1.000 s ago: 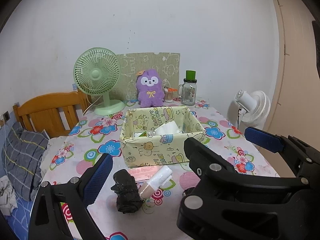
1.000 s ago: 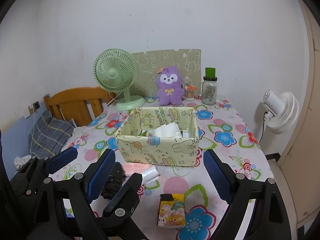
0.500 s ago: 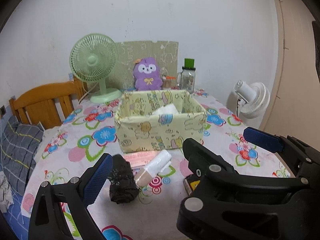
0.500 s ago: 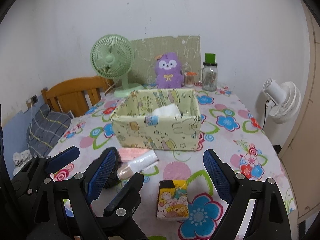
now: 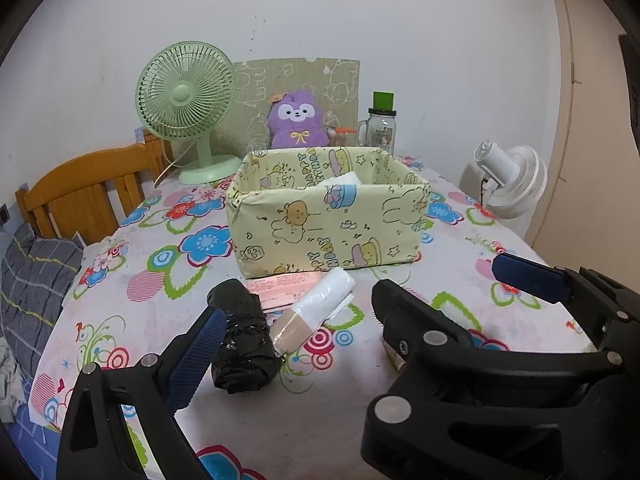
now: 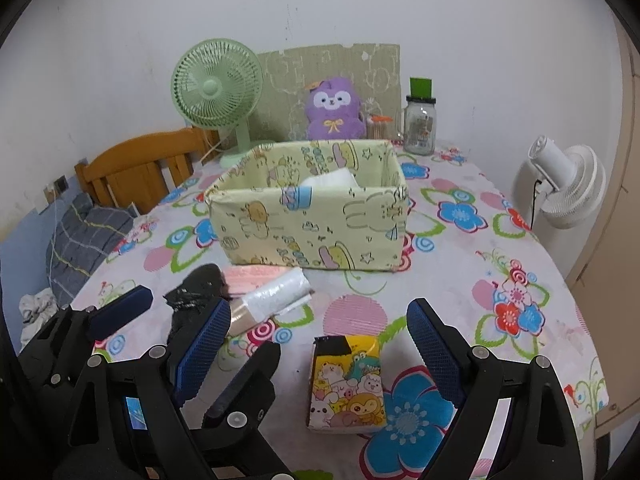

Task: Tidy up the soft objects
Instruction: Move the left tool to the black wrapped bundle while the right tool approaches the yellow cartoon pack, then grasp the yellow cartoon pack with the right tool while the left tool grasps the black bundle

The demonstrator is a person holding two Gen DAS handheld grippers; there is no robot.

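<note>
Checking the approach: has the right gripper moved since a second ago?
Yes. The right gripper has dropped and advanced toward the yellow cartoon-print fabric box, now straddling the cartoon tissue pack.

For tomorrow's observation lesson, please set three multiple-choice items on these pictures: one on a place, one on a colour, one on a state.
1. Where does the cartoon tissue pack lie?
A. inside the yellow box
B. on the tablecloth between the right gripper's fingers
C. beside the green fan

2. What colour is the plush toy?
A. purple
B. red
C. white

3. How does the right gripper stand?
A. shut on the tissue pack
B. shut on nothing
C. open, holding nothing

Key:
1 B: the pack rests on the flowered tablecloth, in front of the yellow box, with a finger at each side and not touching it.
2 A: its body is purple, with a white face.
3 C: the blue pads stand wide apart around the pack, with gaps either side.
</note>
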